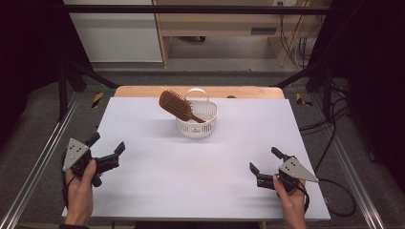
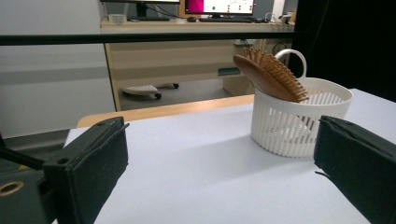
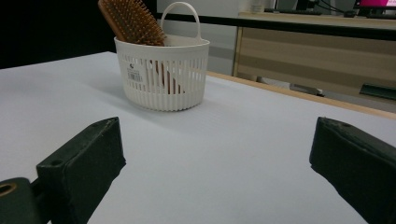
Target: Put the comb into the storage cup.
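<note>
A white slatted basket [image 1: 197, 122] with a loop handle stands on the white table [image 1: 191, 181], toward its far middle. A brown wooden hairbrush [image 1: 175, 105] leans in it, handle down, bristled head sticking out over the left rim. My left gripper [image 1: 106, 143] rests near the front left, open with nothing between its jaws. My right gripper [image 1: 263, 160] sits near the front right, also open and holding nothing. In the left gripper view, the basket [image 2: 299, 121] and hairbrush [image 2: 271, 77] lie ahead to the right. In the right gripper view, the basket [image 3: 163, 74] and hairbrush [image 3: 133, 21] lie ahead to the left.
A wooden strip [image 1: 143, 91] edges the table's far side. Metal rails [image 1: 38, 162] run along both flanks, and a black cable [image 1: 339, 200] loops off the right edge. A wooden desk [image 1: 224, 28] stands beyond the table.
</note>
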`<state>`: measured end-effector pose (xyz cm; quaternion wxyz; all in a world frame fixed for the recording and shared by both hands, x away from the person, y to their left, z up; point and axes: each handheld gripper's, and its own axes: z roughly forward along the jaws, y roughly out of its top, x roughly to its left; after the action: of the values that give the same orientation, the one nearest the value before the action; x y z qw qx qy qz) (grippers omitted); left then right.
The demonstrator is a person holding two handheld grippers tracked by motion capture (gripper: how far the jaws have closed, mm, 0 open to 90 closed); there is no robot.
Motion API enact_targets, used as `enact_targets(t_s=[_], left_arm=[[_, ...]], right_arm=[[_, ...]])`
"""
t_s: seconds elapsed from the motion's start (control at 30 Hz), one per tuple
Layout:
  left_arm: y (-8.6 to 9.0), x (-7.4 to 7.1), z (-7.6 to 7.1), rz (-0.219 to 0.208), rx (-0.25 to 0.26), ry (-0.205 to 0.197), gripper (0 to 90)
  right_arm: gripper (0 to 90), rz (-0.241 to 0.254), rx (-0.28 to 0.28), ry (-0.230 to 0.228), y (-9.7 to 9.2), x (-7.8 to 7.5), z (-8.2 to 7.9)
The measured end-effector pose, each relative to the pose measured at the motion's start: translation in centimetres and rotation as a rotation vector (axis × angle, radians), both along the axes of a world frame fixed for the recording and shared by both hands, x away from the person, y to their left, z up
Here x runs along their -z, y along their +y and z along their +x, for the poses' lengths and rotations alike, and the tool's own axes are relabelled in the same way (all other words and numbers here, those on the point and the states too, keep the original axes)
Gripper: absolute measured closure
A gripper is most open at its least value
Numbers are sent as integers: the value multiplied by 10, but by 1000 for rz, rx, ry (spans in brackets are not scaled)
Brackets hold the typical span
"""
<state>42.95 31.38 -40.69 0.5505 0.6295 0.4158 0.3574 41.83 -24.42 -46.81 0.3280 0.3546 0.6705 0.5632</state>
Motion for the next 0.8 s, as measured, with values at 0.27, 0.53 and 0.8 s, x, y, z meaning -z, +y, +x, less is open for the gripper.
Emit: enact_targets(t_s=[0.27, 0.53, 0.8], left_arm=[[-5, 17, -6, 17, 18, 20, 28], [-3, 28, -10, 0, 16, 32, 29], [-8, 37, -14, 14, 18, 28, 31]], right_arm=[[33, 2, 1, 7, -1, 1, 1], [32, 2, 5, 12, -1, 2, 2], [32, 0, 1, 14, 1, 3, 2]])
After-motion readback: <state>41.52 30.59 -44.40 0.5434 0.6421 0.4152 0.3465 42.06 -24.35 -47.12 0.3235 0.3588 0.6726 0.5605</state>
